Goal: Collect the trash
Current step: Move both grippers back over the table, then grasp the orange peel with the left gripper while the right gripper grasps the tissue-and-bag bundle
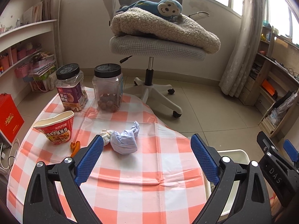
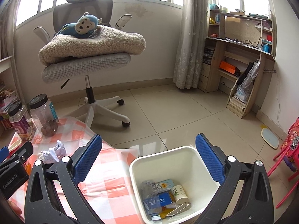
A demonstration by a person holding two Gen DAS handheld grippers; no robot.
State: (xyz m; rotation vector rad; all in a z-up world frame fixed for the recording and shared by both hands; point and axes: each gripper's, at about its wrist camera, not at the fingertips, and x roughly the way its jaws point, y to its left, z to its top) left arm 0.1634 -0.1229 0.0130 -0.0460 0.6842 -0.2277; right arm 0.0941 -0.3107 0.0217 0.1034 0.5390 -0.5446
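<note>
Both tongs (image 1: 146, 147) (image 2: 149, 148) gape, empty — left blue pad (image 1: 89, 160) half hides an orange scrap (image 1: 74, 147).

- The wrinkled plastic tablecloth (image 1: 130, 171) shows a check of coral-orange and white squares.
- The crumpled ball of paper (image 1: 124, 140) is pale lavender-white.
- The squashed paper noodle cup (image 1: 56, 128) is red with yellow and white print and a cream rim.
- Both clear plastic jars (image 1: 108, 87) carry black lids; one wears a purple label, the other holds brown round pieces.
- The square plastic waste bin (image 2: 158, 160) is cream-white, with blue, yellow and clear scraps inside.
- The left gripper (image 1: 147, 158) and right gripper (image 2: 149, 158) show blue textured pads on black frames.
- The plush monkey (image 1: 160, 7) is blue, lying on a beige fleece blanket (image 1: 164, 29).
</note>
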